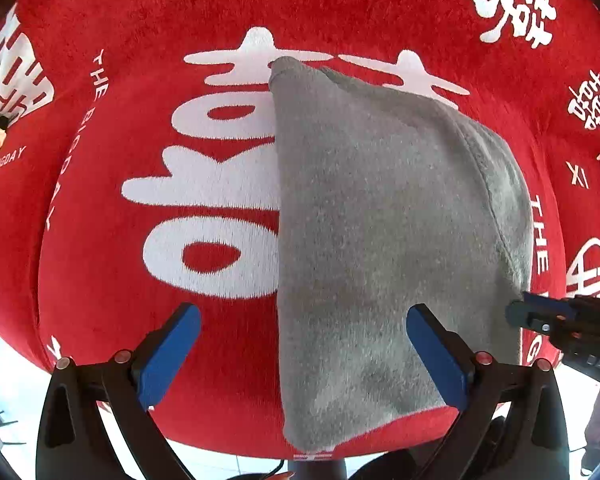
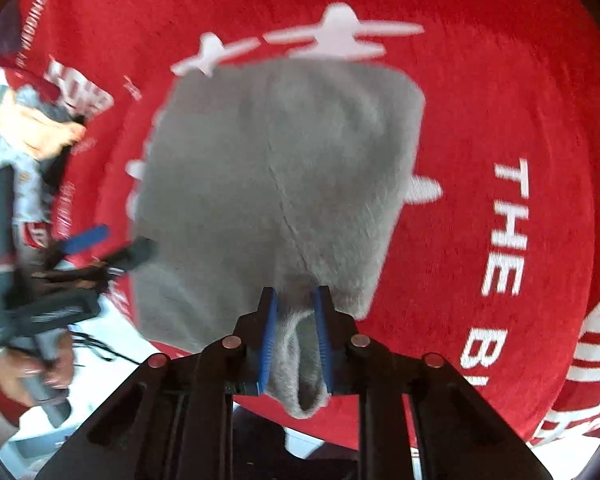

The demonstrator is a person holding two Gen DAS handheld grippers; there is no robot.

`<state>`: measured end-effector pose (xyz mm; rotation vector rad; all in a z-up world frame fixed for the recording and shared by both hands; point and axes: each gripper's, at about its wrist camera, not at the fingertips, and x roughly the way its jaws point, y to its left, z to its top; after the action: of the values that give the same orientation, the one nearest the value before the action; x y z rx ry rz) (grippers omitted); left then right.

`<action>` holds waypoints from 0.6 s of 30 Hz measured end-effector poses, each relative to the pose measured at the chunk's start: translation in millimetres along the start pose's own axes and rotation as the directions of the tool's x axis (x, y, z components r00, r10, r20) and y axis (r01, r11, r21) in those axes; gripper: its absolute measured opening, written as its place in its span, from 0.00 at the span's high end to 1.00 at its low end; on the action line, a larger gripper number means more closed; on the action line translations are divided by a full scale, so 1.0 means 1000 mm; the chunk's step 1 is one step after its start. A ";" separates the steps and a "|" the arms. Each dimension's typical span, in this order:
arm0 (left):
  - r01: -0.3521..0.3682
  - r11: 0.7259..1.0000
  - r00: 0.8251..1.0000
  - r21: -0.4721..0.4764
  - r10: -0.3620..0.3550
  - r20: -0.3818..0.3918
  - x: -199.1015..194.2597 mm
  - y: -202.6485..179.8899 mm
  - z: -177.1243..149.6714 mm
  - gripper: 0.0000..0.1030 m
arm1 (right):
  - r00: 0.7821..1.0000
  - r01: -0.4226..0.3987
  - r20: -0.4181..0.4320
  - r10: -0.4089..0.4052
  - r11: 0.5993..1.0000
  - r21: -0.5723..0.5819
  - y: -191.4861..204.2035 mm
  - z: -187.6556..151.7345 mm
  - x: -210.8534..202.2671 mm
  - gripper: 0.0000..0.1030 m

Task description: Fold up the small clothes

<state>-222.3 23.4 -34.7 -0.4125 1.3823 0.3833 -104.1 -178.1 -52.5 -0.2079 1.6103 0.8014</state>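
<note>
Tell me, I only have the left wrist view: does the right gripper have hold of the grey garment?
Observer: Yes. The right gripper has a bunched edge of the grey garment between its blue fingers.
Operator: Is the left gripper clear of it?
Observer: The left gripper stands open at the garment's left edge, holding nothing.
Operator: Anything else nearby?
Observer: A pile of other clothes lies at the far left of the red cloth.

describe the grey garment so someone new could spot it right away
Find the red cloth with big white characters. On its middle lies the grey garment, folded, a bunched edge between the right tool pads. It is the only plain grey piece there.
</note>
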 end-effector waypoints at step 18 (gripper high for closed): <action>-0.016 0.999 1.000 -0.042 0.015 -0.016 -0.007 0.011 -0.006 0.00 | 0.999 0.031 -0.029 -0.029 0.996 0.081 0.003 -0.020 -0.014 0.61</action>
<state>-233.9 29.3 -29.7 -0.4402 1.3954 0.4229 -119.4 -191.9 -38.7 -0.1853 1.6589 0.7108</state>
